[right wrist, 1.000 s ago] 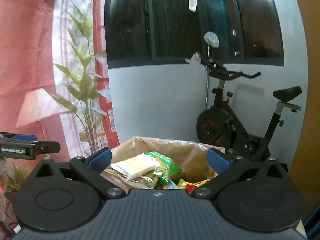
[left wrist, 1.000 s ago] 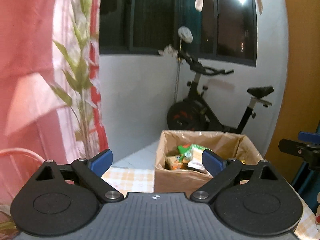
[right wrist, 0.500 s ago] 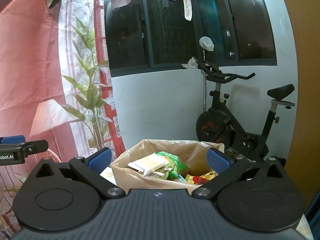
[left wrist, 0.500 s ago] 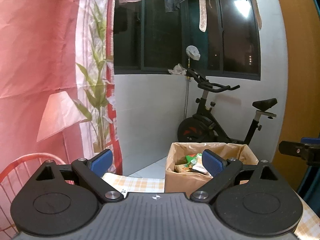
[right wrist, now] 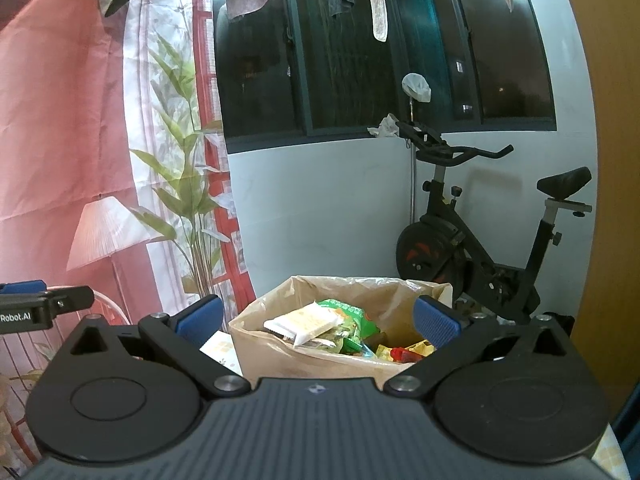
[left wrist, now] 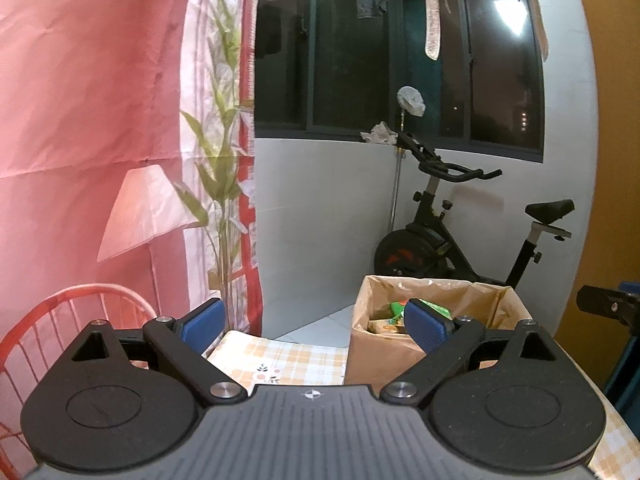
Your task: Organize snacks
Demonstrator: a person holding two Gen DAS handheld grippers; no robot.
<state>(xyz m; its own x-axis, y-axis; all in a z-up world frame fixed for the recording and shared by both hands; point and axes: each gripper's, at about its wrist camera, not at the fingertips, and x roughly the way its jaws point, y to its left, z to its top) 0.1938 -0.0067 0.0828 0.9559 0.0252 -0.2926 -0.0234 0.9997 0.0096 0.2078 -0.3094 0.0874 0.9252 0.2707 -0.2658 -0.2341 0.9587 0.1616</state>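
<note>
A brown cardboard box (left wrist: 384, 356) (right wrist: 280, 360) lined with plastic stands on a checked tablecloth (left wrist: 280, 360). Several snack packets lie inside: a white packet (right wrist: 304, 322), a green packet (right wrist: 348, 316) (left wrist: 400, 306), and red and yellow ones (right wrist: 400, 354). My left gripper (left wrist: 314, 322) is open and holds nothing, back from the box, to its left. My right gripper (right wrist: 316, 320) is open and holds nothing, with the box seen between its fingers, farther off. The other gripper's tip shows at each view's edge (left wrist: 608, 308) (right wrist: 44, 306).
An exercise bike (left wrist: 452, 236) (right wrist: 480, 248) stands behind the box against a white wall. A red wire chair (left wrist: 68, 320) is at the left. A pink printed backdrop (left wrist: 100, 120) with lamp and plant hangs at the left. Clothes hang above a dark window (right wrist: 360, 40).
Both grippers have drawn back and risen from the box, which looks smaller and farther. More tablecloth and the red chair have come into the left wrist view. Both stay open.
</note>
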